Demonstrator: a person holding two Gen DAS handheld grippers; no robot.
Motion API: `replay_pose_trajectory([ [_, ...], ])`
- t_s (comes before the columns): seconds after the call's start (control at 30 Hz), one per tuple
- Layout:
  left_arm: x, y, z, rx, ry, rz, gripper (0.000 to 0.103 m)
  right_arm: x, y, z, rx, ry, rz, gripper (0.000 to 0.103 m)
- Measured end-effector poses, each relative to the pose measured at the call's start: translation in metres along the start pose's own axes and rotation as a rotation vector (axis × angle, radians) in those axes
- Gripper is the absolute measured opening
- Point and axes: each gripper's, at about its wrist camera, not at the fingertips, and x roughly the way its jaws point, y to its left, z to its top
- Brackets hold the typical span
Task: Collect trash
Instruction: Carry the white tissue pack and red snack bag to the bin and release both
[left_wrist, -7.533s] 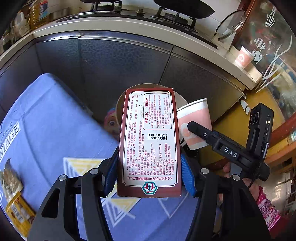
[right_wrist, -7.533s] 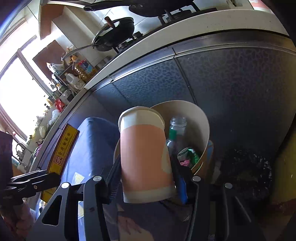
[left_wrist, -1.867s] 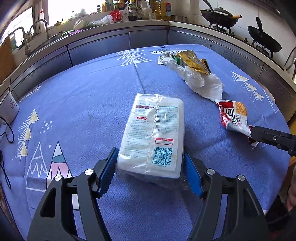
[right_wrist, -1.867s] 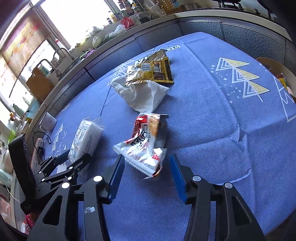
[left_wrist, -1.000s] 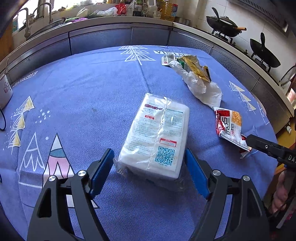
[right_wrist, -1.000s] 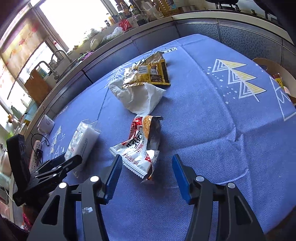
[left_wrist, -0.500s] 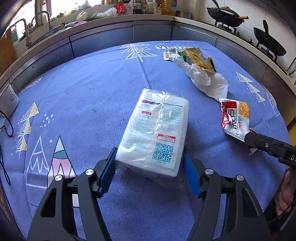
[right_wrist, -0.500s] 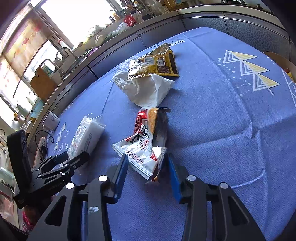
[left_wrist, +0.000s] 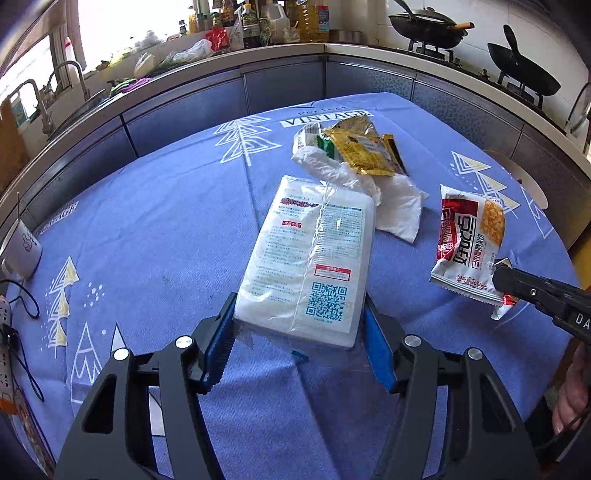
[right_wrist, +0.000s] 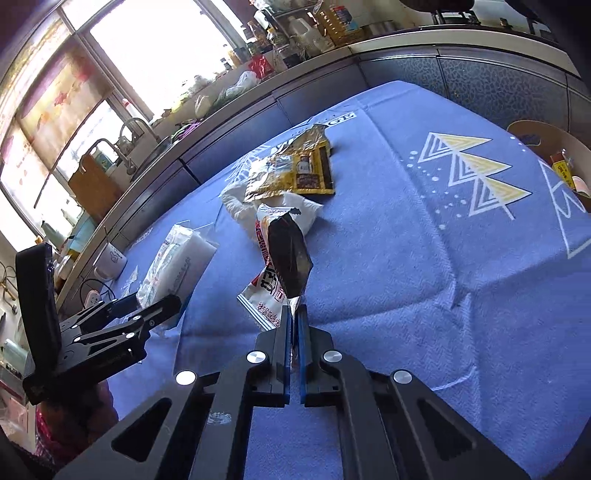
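**Both grippers on trash**

Snack wrapper near the table's right edge, pinched by its corner in the right gripper. Left gripper, mid-table, closing around the white pack, pads touching, ready for binning.

On the blue tablecloth lie four pieces of trash: one white sealed packet; one red-and-white snack wrapper; one yellow foil wrapper; one crumpled white plastic bag; one white mug stands at the edge; two woks sit on the stove.
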Motion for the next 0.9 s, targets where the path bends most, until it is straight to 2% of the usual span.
replay_pose_trajectory([
  [0.5,-0.004,-0.081,0.052,0.151,-0.054,-0.042,0.061,-0.029,-0.066,0.012,0.116,-0.08,-0.013,0.004],
  [0.9,0.02,-0.176,0.106,0.31,-0.08,-0.111,0.061,-0.06,-0.13,0.033,0.204,-0.167,-0.061,0.004],
])
